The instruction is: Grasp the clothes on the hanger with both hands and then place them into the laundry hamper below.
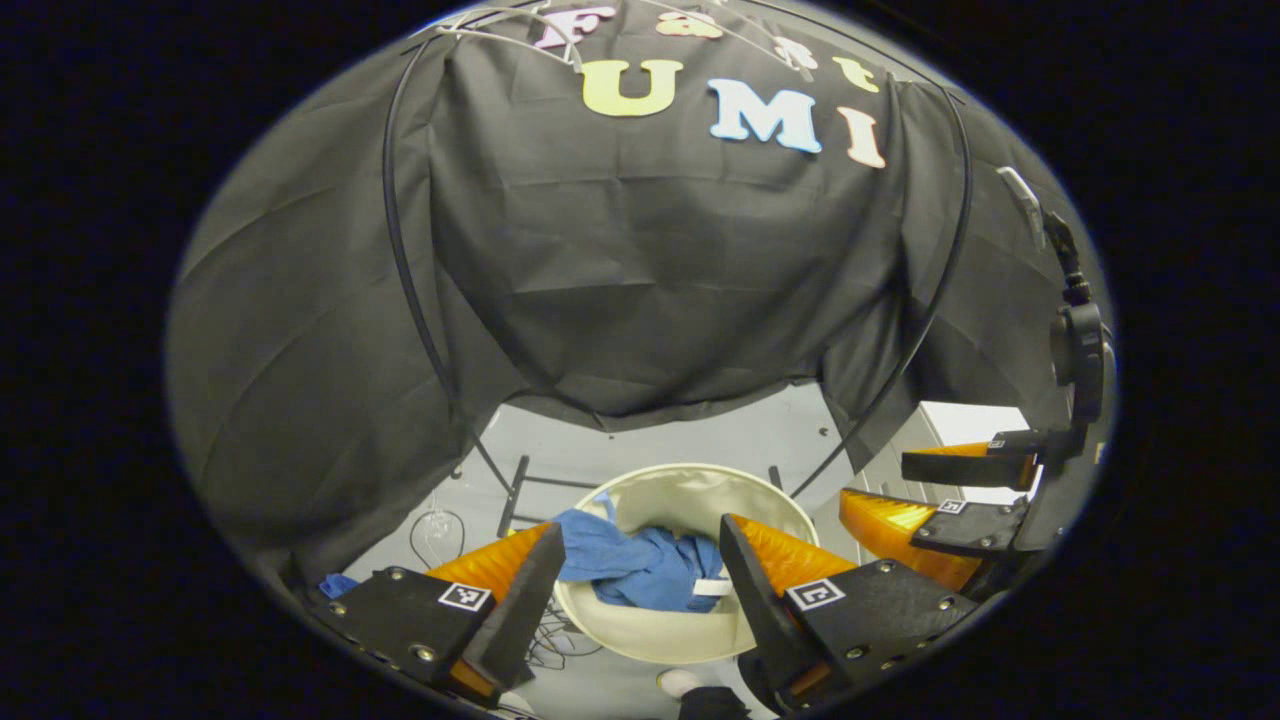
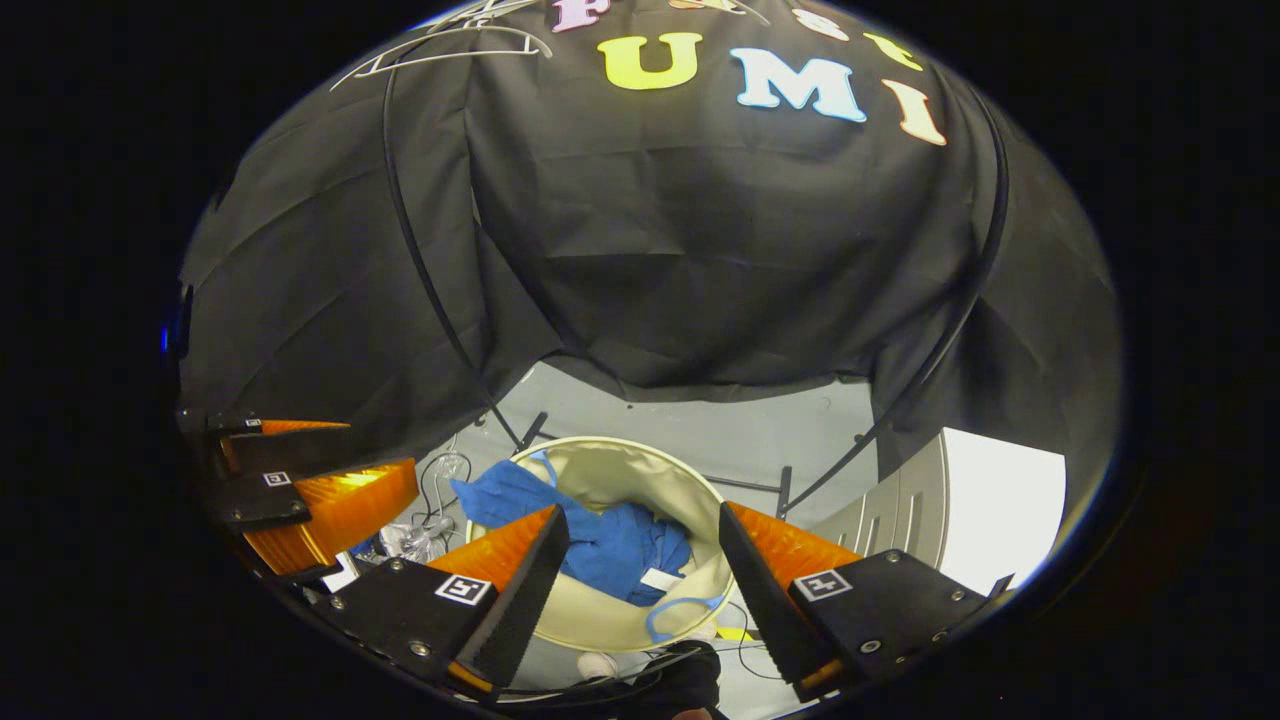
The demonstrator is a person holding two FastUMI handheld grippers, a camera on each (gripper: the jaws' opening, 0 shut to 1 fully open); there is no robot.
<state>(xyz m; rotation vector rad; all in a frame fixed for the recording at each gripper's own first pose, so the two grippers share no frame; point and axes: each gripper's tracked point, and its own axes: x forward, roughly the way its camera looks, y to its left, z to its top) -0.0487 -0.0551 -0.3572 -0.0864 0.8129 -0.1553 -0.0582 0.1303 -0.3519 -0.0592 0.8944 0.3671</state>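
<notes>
Lying crumpled: blue clothes [image 1: 640,565] in round cream hamper [image 1: 680,640]; left gripper [image 1: 640,590] | right gripper [image 2: 640,585]: fingers apart, empty

— Any writing to read on the things here?

— None. The tongs carry small square black-and-white markers [image 1: 465,597], but those are patterns, not words or numbers.

— And the blue clothes [image 2: 610,545] in the hamper [image 2: 690,500]?

— A small white tag [image 1: 712,587] lies on them, yet any print on it is too small to read.
</notes>
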